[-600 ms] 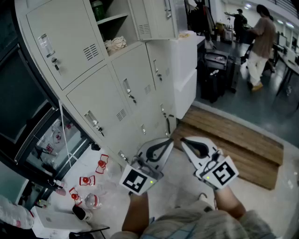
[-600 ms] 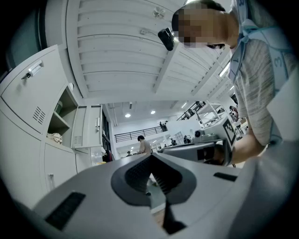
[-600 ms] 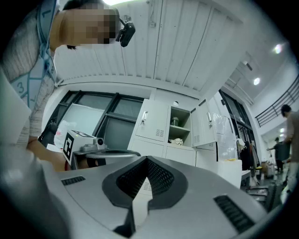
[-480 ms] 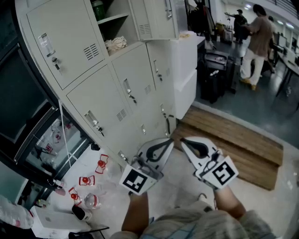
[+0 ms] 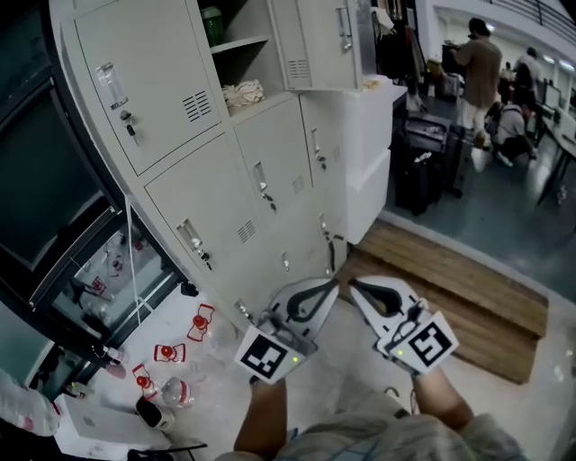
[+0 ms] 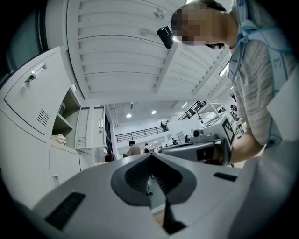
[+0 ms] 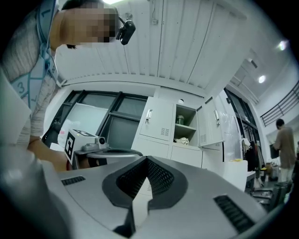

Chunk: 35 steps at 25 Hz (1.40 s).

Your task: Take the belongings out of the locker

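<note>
My left claw (image 5: 324, 290) and right claw (image 5: 362, 288) are both pressed together and empty, low before the locker (image 5: 243, 54). The belongings, a pale bundle (image 5: 241, 93) and perhaps a green jar (image 5: 212, 22), sit well above them. The reaching is not yet begun, I judge; next I must raise one claw and spread it.
</note>
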Motion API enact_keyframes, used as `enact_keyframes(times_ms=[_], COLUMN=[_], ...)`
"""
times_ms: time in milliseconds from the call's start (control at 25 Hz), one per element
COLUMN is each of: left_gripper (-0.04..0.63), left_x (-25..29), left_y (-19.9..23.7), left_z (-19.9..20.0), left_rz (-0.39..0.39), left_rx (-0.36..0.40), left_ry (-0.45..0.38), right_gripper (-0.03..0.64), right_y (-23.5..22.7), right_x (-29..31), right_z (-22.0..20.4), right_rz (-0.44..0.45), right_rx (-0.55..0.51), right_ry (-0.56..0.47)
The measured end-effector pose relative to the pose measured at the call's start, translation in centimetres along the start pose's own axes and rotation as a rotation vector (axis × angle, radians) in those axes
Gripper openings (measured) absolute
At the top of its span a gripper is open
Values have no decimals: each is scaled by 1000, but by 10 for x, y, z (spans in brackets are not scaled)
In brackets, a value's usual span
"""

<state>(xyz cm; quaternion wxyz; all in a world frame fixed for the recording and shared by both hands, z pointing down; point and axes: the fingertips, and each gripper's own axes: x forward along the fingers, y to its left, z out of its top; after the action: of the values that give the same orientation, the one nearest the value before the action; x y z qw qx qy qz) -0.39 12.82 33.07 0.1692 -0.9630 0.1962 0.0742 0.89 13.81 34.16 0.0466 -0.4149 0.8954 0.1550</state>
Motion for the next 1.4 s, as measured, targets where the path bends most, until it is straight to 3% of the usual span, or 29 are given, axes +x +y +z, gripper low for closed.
enact_keyframes(times_ms=[240, 480, 960, 1400], left_gripper=[3, 3, 3, 3], left_x=[3, 22, 95, 142], left_y=[11, 40, 149, 240], left_z=[-6, -25, -50, -48], left_rz=[2, 18, 75, 136], left_rx=[1, -4, 49, 163], left_ry=[0, 21, 46, 72], right_gripper=[2, 3, 3, 6], right_y=[-6, -42, -135, -208], right_x=[8, 26, 107, 182], right_z=[-9, -32, -50, -47], right_rz=[35, 11, 119, 237], right_rx=[45, 92, 75, -4], right_ry=[15, 52, 41, 17])
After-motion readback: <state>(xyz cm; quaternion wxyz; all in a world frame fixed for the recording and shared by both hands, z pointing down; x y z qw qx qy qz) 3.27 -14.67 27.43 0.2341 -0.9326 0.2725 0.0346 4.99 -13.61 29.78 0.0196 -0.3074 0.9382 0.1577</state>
